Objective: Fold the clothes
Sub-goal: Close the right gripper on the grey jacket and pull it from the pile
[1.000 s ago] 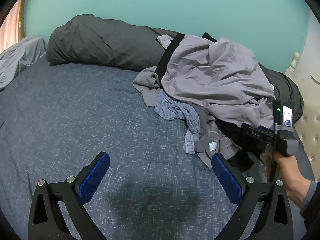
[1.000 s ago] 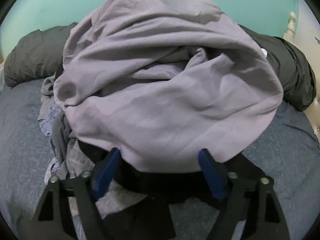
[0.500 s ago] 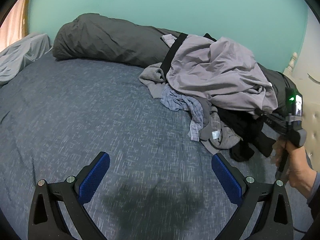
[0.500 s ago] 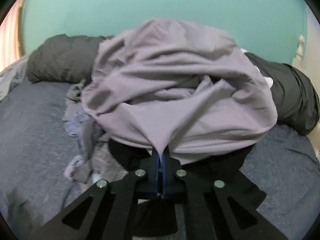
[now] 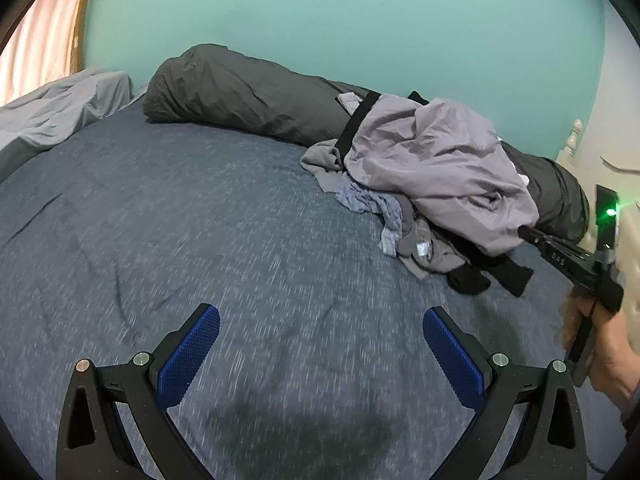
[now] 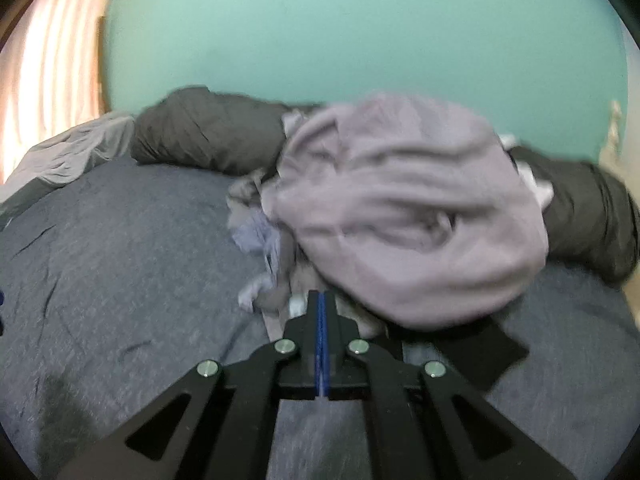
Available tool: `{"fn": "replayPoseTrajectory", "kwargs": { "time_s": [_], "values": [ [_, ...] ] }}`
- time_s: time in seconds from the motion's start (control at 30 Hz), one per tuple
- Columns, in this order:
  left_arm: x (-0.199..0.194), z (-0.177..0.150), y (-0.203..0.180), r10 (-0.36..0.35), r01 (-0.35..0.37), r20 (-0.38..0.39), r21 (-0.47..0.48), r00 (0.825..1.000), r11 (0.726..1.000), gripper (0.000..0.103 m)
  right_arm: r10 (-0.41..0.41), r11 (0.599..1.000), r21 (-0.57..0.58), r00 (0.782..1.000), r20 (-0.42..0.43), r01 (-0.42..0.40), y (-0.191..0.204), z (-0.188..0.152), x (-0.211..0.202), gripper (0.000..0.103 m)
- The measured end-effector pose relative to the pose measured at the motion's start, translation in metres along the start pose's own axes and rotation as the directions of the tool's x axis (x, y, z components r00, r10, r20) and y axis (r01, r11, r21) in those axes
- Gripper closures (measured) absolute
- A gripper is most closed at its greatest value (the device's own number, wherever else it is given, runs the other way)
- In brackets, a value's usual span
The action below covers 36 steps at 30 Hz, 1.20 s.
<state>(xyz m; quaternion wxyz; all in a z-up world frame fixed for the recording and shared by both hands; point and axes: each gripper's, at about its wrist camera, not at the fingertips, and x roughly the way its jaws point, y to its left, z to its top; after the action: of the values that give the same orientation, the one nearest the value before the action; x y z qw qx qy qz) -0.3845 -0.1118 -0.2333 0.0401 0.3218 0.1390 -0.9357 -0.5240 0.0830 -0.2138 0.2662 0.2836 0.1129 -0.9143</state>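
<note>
the right gripper (image 6: 321, 320) has its blue pads pressed together; the left view suggests its tip is pinched on the hem of the lilac garment (image 5: 440, 160), though the blurred right view can't confirm cloth between them, likely to peel it off the pile (image 5: 416, 240). the left gripper (image 5: 320, 344) is spread wide and empty over the bare bed (image 5: 200, 220), probably kept free for spreading. one heap lies crumpled by the bed's far right edge against one dark duvet roll (image 5: 248, 92); at least five garments, none folded.
</note>
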Motion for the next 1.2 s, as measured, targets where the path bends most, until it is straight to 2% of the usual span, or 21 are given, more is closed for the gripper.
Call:
{"fn": "replayPoseTrajectory", "kwargs": {
  "time_s": [0.13,0.2,0.3,0.33,0.4,0.5,0.57,0.77,0.97,1.2],
  "values": [
    [-0.005,-0.019,0.01,-0.005,0.005,0.001,0.006,1.0,1.0,0.0,-0.059,0.993,0.106,0.998,-0.001,0.059,-0.021,-0.022,-0.007,0.101],
    [-0.008,-0.026,0.016,-0.005,0.005,0.006,0.003,1.0,1.0,0.0,-0.097,0.985,0.146,0.995,0.001,0.096,-0.027,-0.031,-0.013,0.089],
    [-0.015,-0.03,0.025,0.005,-0.005,0.011,0.006,1.0,1.0,0.0,-0.109,0.976,0.189,0.994,-0.005,0.108,-0.03,-0.038,-0.021,0.057],
    [-0.017,-0.029,0.028,0.006,-0.006,0.01,0.0,1.0,1.0,0.0,-0.109,0.974,0.197,0.994,-0.008,0.108,-0.031,-0.038,-0.022,0.042],
    [-0.017,-0.028,0.032,0.008,-0.008,0.007,-0.008,1.0,1.0,0.0,-0.097,0.975,0.197,0.995,-0.015,0.099,-0.028,-0.035,-0.021,0.041],
    [-0.016,-0.025,0.035,0.009,-0.009,0.004,-0.014,1.0,1.0,0.0,-0.126,0.976,0.174,0.991,-0.032,0.13,-0.026,-0.029,-0.011,0.037],
    [-0.008,-0.023,0.031,0.004,-0.004,0.0,-0.009,1.0,1.0,0.0,-0.131,0.975,0.178,0.99,-0.042,0.137,-0.029,-0.026,0.0,0.034],
    [0.018,-0.016,0.018,-0.012,0.012,-0.011,0.008,1.0,1.0,0.0,-0.139,0.97,0.19,0.988,-0.069,0.15,-0.045,-0.023,0.039,0.033],
    [0.045,-0.011,0.004,-0.035,0.036,-0.03,0.019,0.999,0.999,0.0,-0.183,0.964,0.178,0.979,-0.088,0.196,-0.056,-0.016,0.079,0.03],
    [0.066,-0.007,-0.002,-0.055,0.055,-0.065,0.012,0.996,0.998,0.0,-0.173,0.954,0.228,0.978,-0.114,0.195,-0.069,-0.012,0.115,0.024]
  ]
}}
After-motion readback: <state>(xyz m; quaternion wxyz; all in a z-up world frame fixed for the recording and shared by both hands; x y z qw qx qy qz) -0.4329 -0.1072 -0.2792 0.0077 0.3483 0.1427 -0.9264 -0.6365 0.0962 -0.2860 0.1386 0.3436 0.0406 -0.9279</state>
